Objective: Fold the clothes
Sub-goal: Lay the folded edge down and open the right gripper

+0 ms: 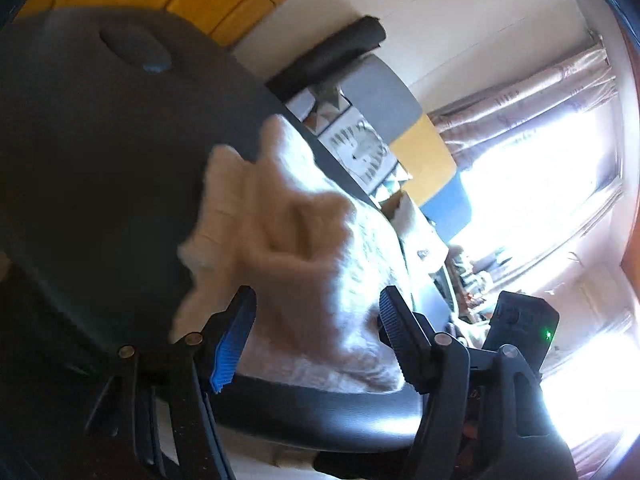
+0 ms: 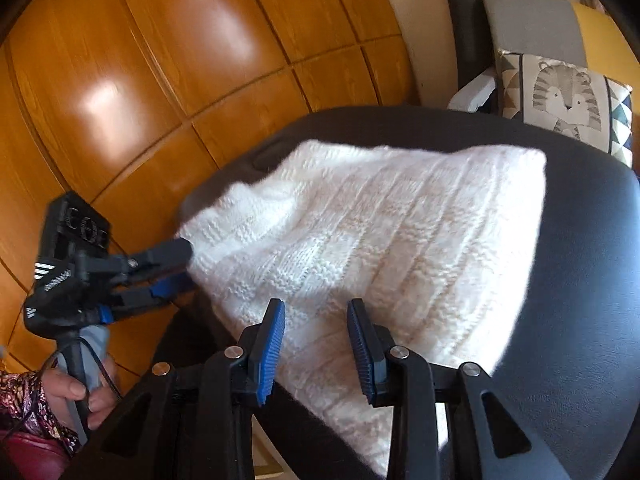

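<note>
1. Left hand-held gripper has its blue-padded jaws spread apart in its own wrist view, with the white knitted garment lying ahead of them and between their tips; the pads do not press on it.
2. From the right wrist view, that left hand-held gripper sits at the garment's left edge, its fingertips right at the fluffy border, and whether they touch the knit cannot be told. A hand in a patterned sleeve grips its handle.
3. Right hand-held gripper holds its jaws narrowly apart over the near edge of the garment, with nothing pinched between the ribbed blue pads.
4. White knitted garment lies spread across a black padded seat, its ribbed pattern running diagonally, one end bunched toward the left hand-held gripper.
5. Behind the seat stand orange wooden panels. A cushion with a lion print rests at the upper right, beside a grey and yellow cushion.
6. Bright light floods in past curtains in the left wrist view.
</note>
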The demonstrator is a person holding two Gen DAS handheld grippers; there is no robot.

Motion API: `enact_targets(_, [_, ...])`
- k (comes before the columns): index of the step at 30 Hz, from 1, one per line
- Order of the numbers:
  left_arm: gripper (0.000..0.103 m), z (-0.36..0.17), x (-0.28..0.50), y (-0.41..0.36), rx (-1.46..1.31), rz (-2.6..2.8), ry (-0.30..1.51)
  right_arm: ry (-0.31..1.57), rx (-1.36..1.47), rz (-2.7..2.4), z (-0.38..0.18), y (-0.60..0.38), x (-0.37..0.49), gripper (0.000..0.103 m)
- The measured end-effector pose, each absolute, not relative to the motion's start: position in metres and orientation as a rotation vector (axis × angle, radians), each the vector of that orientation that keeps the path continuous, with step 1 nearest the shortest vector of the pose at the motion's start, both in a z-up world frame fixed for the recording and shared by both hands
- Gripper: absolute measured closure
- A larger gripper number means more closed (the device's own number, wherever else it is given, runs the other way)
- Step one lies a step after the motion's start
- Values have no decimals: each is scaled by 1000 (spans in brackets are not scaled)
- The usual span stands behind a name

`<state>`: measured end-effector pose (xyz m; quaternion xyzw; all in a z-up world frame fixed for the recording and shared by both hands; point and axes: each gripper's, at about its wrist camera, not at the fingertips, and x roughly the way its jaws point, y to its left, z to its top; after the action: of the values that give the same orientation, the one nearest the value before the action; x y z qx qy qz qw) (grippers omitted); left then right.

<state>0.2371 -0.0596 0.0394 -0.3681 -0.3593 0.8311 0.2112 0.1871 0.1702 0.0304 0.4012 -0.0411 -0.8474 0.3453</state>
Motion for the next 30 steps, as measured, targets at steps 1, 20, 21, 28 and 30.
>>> enact_targets(1, [36,38,236,-57,-1026,2323,-996,-106,1034,-2207,32,174,189,70])
enact_targets(20, [89,28,226,-69,-1013,2476,-839,-96,961,-2295,38,164,196,70])
enact_targets(21, [88,15,225,-77,-1060,2473,-871,-92,971,-2285,36,163,196,70])
enact_targets(28, [81,-15,222,-85,-1110,2458,-862,33,1038,-2244,16,146,199,70])
enact_targets(30, [81,-3,225,-85,-1042,2445,-867,35,1034,-2243,14,145,199,70])
